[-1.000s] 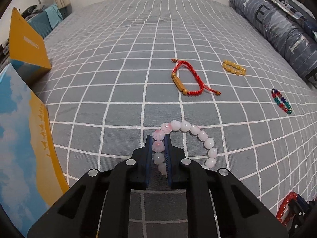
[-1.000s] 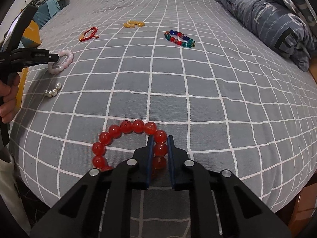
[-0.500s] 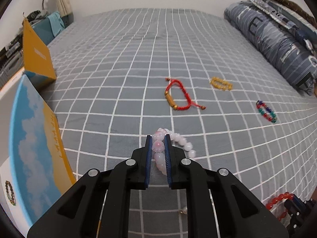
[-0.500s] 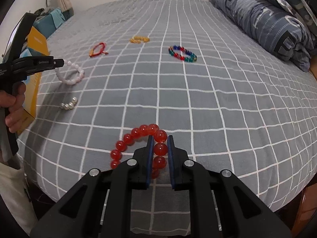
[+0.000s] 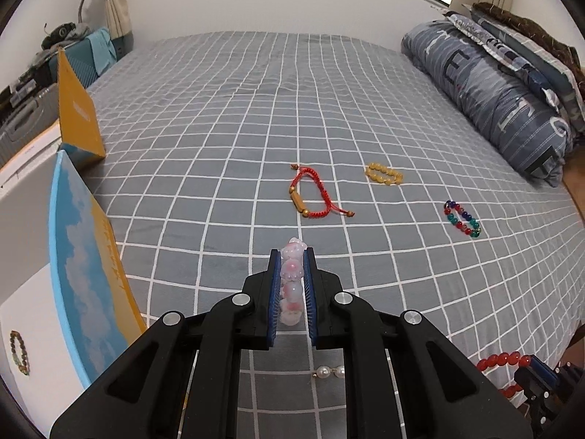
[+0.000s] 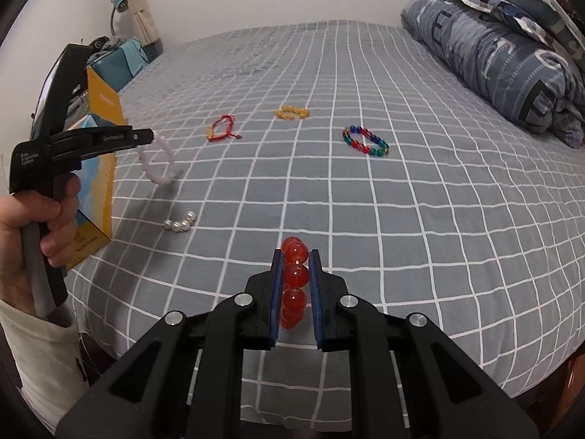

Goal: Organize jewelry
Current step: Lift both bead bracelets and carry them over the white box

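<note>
Left gripper (image 5: 291, 256) fingers clamp a pale pink beaded bracelet (image 5: 291, 278), lifted clear of the grey checked bed (image 5: 219, 146). Right gripper (image 6: 295, 256) fingers clamp a red round-bead bracelet (image 6: 294, 276), also raised. Beyond lie a red cord bracelet (image 5: 310, 195), left, and a multicoloured bead bracelet (image 5: 462, 218), right.

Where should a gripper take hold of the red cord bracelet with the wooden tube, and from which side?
Judging by its pose, grip the red cord bracelet at its wooden tube, from above, fingers across the tube: it is rigid and raised, while the thin cord lies flat on the bed sheet.
</note>
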Demonstrator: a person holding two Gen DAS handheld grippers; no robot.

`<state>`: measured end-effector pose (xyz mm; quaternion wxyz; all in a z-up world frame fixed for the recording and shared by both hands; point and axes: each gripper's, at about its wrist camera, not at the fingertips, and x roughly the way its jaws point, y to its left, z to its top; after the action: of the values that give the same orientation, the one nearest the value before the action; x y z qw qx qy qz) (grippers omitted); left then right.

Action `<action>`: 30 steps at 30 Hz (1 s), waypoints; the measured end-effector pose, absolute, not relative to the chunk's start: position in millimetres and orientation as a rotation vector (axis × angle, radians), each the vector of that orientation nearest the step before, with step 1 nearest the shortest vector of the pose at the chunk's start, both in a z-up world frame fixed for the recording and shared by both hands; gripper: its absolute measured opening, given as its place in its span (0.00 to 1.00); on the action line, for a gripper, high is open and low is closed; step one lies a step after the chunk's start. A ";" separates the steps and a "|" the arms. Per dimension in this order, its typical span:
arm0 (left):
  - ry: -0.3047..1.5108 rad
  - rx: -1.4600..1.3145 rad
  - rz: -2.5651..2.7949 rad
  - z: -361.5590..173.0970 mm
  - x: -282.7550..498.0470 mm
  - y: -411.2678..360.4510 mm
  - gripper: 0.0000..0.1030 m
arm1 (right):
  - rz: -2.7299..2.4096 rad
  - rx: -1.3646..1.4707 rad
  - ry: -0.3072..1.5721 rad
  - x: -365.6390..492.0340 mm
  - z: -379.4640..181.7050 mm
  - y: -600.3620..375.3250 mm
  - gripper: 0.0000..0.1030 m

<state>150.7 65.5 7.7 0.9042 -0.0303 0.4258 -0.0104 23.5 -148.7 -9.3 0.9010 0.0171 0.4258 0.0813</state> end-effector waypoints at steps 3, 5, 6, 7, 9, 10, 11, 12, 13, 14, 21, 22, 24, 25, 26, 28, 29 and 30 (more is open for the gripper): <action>0.874 -0.066 -0.029 12.2 147.3 65.3 0.11 | 0.174 0.035 0.871 22.6 -6.6 -145.6 0.12; 0.868 -0.069 -0.032 16.6 145.3 65.0 0.11 | 0.175 0.040 0.866 22.8 -4.2 -145.1 0.12; 0.868 -0.070 -0.033 19.3 144.3 64.8 0.11 | 0.175 0.042 0.863 22.8 -2.9 -144.8 0.12; 0.868 -0.069 -0.036 22.4 143.3 63.9 0.11 | 0.180 0.044 0.856 22.4 -0.7 -144.6 0.12; 0.867 -0.075 -0.045 26.8 142.1 63.5 0.11 | 0.182 0.041 0.842 20.4 4.3 -143.1 0.12; 0.864 -0.071 -0.042 29.3 140.8 62.7 0.11 | 0.182 0.040 0.838 19.8 6.0 -142.4 0.12; 0.861 -0.068 -0.037 31.7 139.2 61.9 0.11 | 0.183 0.038 0.835 19.3 8.4 -141.5 0.12; 0.863 -0.069 -0.038 33.1 138.6 61.4 0.11 | 0.183 0.036 0.834 19.4 10.1 -140.3 0.12; 0.864 -0.069 -0.040 34.1 137.7 60.9 0.11 | 0.179 0.031 0.831 19.2 12.8 -139.2 0.12; 0.866 -0.070 -0.040 34.9 137.3 60.5 0.11 | 0.176 0.028 0.828 18.7 14.9 -139.0 0.12; 0.877 -0.087 -0.033 44.4 120.9 60.4 0.11 | 0.170 0.022 0.805 21.3 32.8 -135.4 0.12; 0.876 -0.088 -0.031 46.6 118.1 61.4 0.11 | 0.169 0.020 0.802 21.6 34.8 -134.8 0.12; 0.874 -0.090 -0.026 51.3 112.4 64.4 0.11 | 0.163 0.011 0.797 22.7 40.7 -132.3 0.12; 0.872 -0.093 -0.021 54.1 109.2 66.8 0.11 | 0.153 0.004 0.793 22.6 43.1 -131.0 0.12; 0.869 -0.093 -0.014 56.9 106.2 68.7 0.11 | 0.150 -0.003 0.789 22.2 45.8 -129.7 0.12; 0.863 -0.090 0.001 62.7 98.7 73.6 0.11 | 0.156 -0.006 0.793 23.1 51.5 -125.5 0.12; 0.862 -0.089 0.005 64.3 96.2 75.9 0.12 | 0.155 -0.013 0.789 23.7 54.9 -122.7 0.12; 0.861 -0.089 0.012 66.8 93.0 79.3 0.11 | 0.150 -0.022 0.785 25.1 58.0 -119.5 0.12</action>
<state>93.0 79.3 66.8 0.9078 -0.0430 0.4171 0.0057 25.1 -119.5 58.0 0.9211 -0.0107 0.3823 0.0733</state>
